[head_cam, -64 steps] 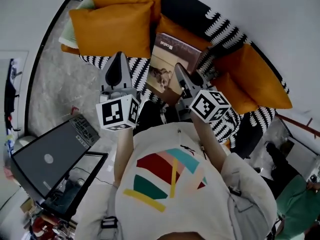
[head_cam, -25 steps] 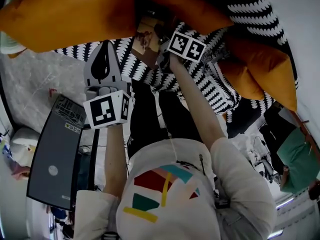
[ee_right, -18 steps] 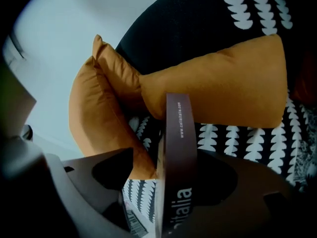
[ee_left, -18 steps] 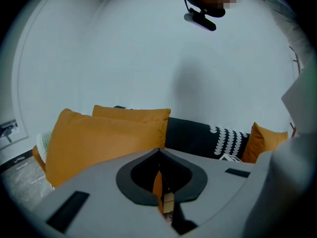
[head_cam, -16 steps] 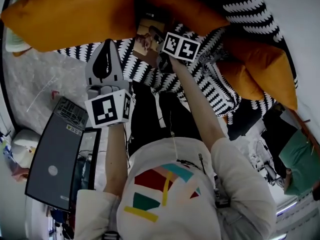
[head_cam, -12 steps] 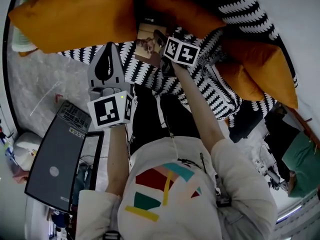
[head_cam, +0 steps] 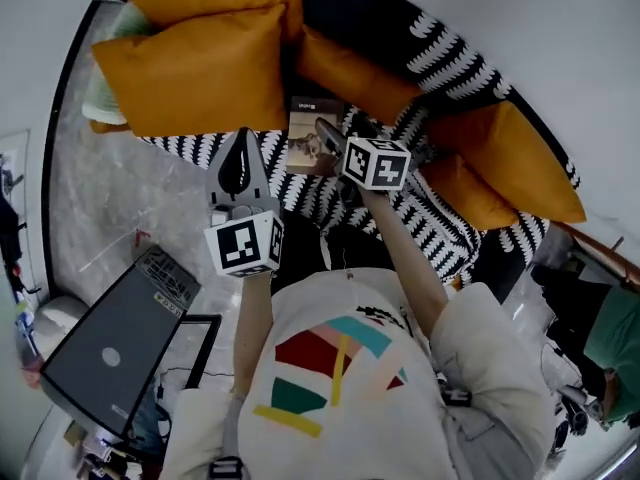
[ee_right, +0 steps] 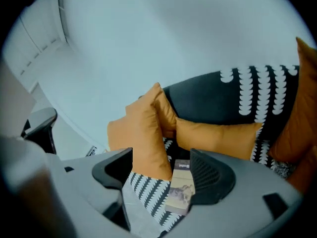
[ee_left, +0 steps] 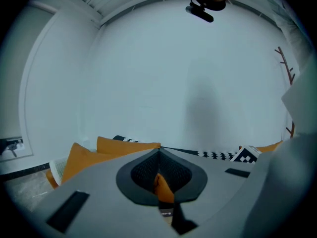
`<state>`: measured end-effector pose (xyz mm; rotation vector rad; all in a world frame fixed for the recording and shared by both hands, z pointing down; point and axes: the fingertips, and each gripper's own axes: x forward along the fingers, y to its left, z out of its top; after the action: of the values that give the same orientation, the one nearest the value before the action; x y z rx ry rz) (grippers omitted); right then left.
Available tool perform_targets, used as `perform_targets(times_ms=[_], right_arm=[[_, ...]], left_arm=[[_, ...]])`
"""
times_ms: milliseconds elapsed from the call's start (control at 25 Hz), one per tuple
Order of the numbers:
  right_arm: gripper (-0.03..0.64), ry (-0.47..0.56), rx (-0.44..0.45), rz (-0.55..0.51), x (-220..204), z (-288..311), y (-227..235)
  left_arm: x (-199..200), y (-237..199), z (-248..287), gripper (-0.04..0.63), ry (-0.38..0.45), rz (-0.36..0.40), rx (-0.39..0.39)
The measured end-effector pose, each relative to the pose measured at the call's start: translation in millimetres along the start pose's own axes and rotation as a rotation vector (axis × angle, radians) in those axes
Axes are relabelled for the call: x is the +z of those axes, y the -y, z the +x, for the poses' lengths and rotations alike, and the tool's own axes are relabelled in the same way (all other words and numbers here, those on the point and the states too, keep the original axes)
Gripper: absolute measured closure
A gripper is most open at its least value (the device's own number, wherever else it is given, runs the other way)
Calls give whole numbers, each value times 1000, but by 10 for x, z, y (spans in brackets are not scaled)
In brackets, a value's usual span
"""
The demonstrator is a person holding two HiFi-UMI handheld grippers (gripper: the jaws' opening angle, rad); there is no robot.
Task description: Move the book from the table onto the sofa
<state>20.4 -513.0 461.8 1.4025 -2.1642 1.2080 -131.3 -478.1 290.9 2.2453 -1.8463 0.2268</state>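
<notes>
Book (head_cam: 312, 136) lies flat on the sofa (head_cam: 440, 218), on the black-and-white patterned seat. It sits just right of the big orange cushion (head_cam: 200, 68) and just near of a second orange cushion (head_cam: 350, 73) against the backrest.

Compared with a second ago, we see the right gripper (head_cam: 335, 140) no longer down at the book. It is lifted clear and the book stays behind on the seat. Its jaws now stand spread wide. In the right gripper view the book (ee_right: 181, 190) shows in the gap of the right gripper (ee_right: 161, 175), closer to the right-hand pad, lying below and beyond on the seat, not pinched. 2.6 s ago the book was still carried near the sofa's front edge; now it rests further in.

Left gripper (head_cam: 241, 146) is also higher than before, over the seat's near-left edge. Its jaws are pressed together as in all earlier frames, nothing held. Left gripper (ee_left: 158, 157) view shows the tips meeting, wall and cushion tops beyond.

Head view is pulled back: more sofa, floor and the dark screen (head_cam: 110, 343) at near left show.
</notes>
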Motion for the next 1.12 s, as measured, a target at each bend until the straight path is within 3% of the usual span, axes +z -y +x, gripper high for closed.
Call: perform_targets(times_ms=[120,360,400,520,560,760,1120], right_arm=[[261,63,50,-81,121,-590,-359],[270,276,191,-360,681,-1391,-1309],[306,305,205,-409,729,-1511,-1450],[546,409,233,-526,901,-1799,-1775],[595,446,237,-565,955,-1872,-1858],[604,533,209,-727,1087,-2019,-2099],[604,483,199,-736,956,-1911,-2129]], left_arm=[[239,159,-318,589,32,0,-4],[810,231,-496,589,183,25,0],[866,254,-527,589,200,30,-5],[1010,312,-574,589,245,45,-20],[1046,320,-582,589,257,43,-22],[1208,256,-574,589,300,39,-17],[1154,111,-650,589,279,43,9]])
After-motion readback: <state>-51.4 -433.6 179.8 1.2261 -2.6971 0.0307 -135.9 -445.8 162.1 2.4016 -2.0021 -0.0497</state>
